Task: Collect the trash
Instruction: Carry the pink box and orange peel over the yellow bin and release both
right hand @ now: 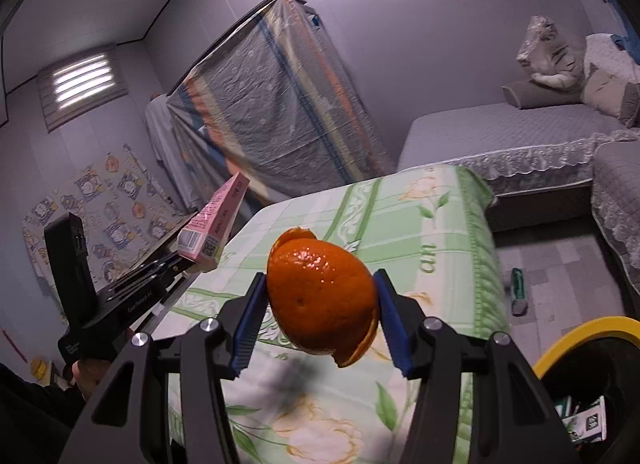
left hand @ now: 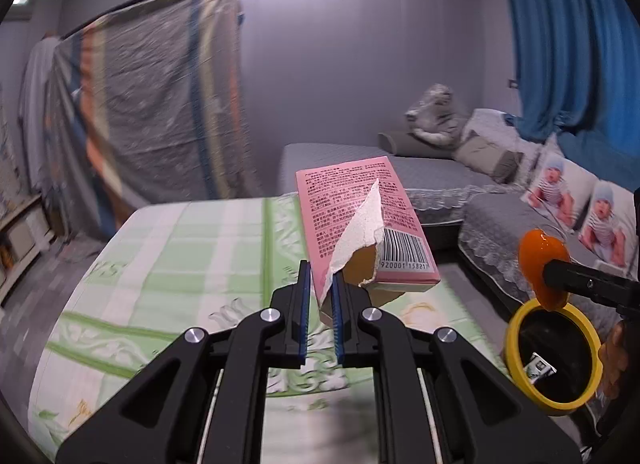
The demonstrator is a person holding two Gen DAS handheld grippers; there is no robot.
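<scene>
A torn pink carton (left hand: 360, 216) with a barcode is held up above the green-patterned bed cover; my left gripper (left hand: 320, 276) is shut on its ripped lower corner. My right gripper (right hand: 320, 284) is shut on a piece of orange peel (right hand: 324, 296), with a blue pad against each side. In the left wrist view the orange peel (left hand: 542, 264) hangs just above the yellow rim of a black trash bin (left hand: 516, 328). The same bin (right hand: 580, 328) shows at the lower right of the right wrist view with wrappers inside. The pink carton (right hand: 216, 228) also appears at the left there.
The bed cover (left hand: 180, 248) fills the foreground. Grey sofas (left hand: 500, 216) with cushions run along the right, under a blue curtain (left hand: 568, 44). A plastic-covered cabinet (right hand: 272, 104) stands at the back. A small green object (right hand: 518, 288) lies on the tiled floor.
</scene>
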